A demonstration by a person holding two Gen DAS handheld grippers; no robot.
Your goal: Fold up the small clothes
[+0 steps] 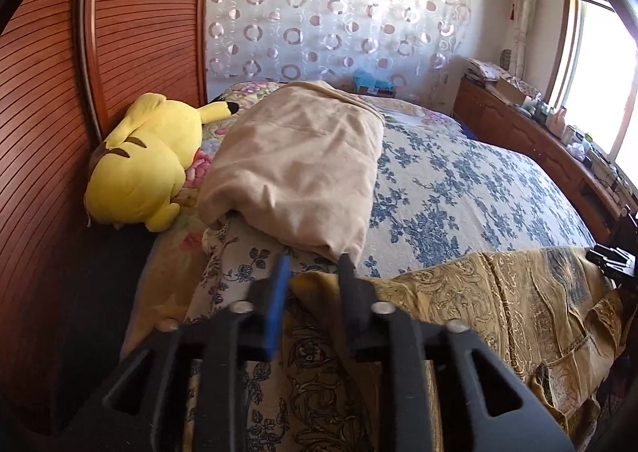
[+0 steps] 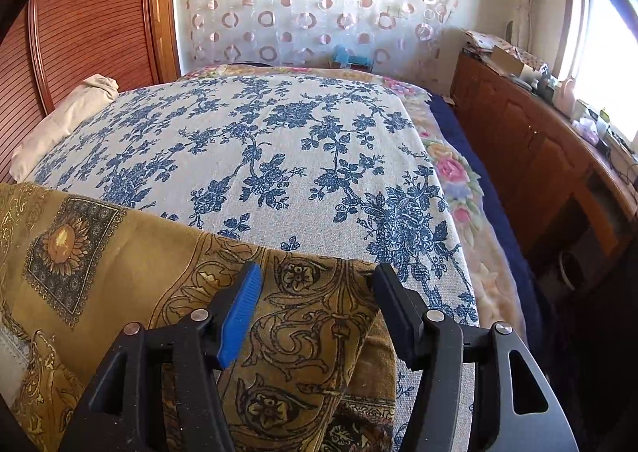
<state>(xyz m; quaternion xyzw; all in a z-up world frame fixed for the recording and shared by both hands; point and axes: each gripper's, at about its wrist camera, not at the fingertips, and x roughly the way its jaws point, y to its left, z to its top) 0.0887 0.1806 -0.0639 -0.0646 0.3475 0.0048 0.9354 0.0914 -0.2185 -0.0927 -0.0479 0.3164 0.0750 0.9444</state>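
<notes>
Near edge of the bed: the ochre patterned garment lies rumpled, thin, limp and light; it will sag and slide, so take it at a hem corner; left gripper and right gripper both straddle its folds, jaws apart, clamping nothing.

A mustard-gold garment, printed with dark scrollwork and a sunflower set in a dark square panel, is being seen spread along the near edge of the bed. In the left wrist view the same cloth is being shown rumpled, with creases running across it and a faded blue patch near its far right end. Its near portion is being draped downward in loose folds.
</notes>
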